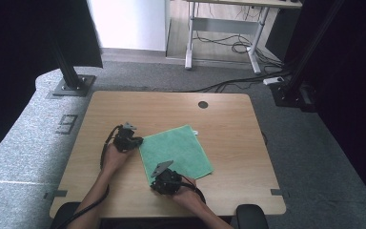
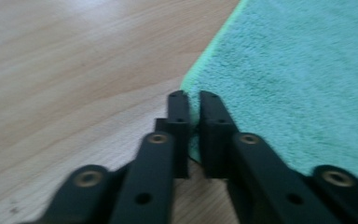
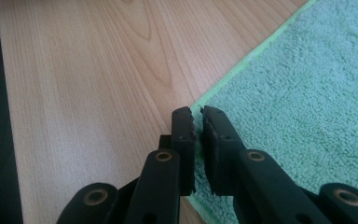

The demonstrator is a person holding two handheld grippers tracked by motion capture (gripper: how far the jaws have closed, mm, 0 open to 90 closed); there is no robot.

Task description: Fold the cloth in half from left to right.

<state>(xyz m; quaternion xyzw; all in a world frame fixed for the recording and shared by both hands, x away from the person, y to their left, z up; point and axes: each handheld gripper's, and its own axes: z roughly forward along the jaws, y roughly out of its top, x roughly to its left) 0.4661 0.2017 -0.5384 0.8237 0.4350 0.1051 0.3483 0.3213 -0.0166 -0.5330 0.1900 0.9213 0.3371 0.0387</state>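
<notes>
A green terry cloth [image 1: 176,150] lies flat on the wooden table [image 1: 124,107], turned a little askew. My left gripper [image 1: 139,142] is at the cloth's left corner. In the left gripper view the jaws [image 2: 193,98] stand nearly together with the edge of the cloth [image 2: 298,84] pinched between them. My right gripper [image 1: 153,184] is at the cloth's near corner by the table's front edge. Its own view shows the ribbed pads [image 3: 198,114] closed on that corner of the cloth [image 3: 307,102].
A round cable hole [image 1: 203,104] sits near the table's far edge. Bare wood surrounds the cloth on all sides. Beyond the table are black frame posts [image 1: 66,67], a desk frame [image 1: 221,33] and cables on the floor. Black armrests [image 1: 250,214] flank the front edge.
</notes>
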